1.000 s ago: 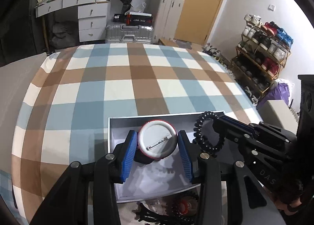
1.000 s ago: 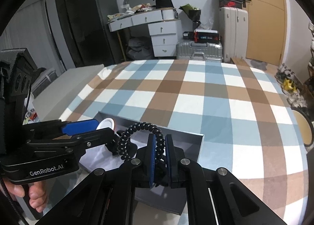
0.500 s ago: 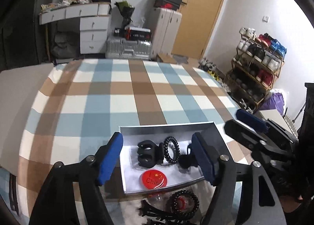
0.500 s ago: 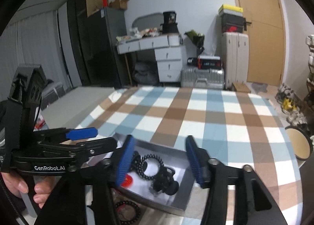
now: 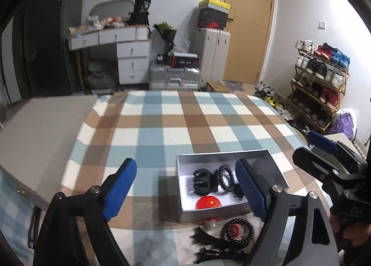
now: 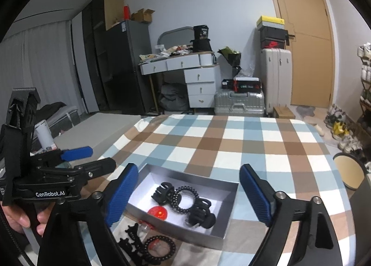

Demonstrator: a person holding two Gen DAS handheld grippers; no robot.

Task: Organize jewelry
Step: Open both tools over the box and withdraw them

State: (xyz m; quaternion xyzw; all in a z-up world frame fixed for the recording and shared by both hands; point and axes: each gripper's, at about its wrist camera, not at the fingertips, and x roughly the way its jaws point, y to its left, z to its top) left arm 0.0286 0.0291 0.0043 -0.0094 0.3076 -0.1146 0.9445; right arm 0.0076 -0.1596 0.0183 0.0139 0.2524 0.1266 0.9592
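A grey tray (image 6: 228, 210) sits on the checked cloth (image 6: 231, 145) over the tabletop. It holds a black claw clip (image 6: 162, 194), a black coil hair tie (image 6: 184, 198), a second black clip (image 6: 200, 213) and a red badge (image 6: 158, 213). Just beside its near wall lie another coil tie (image 6: 160, 248) and more black clips (image 6: 132, 234). Both the left gripper (image 5: 185, 190) and the right gripper (image 6: 189, 195) hang above with jaws wide, holding nothing.
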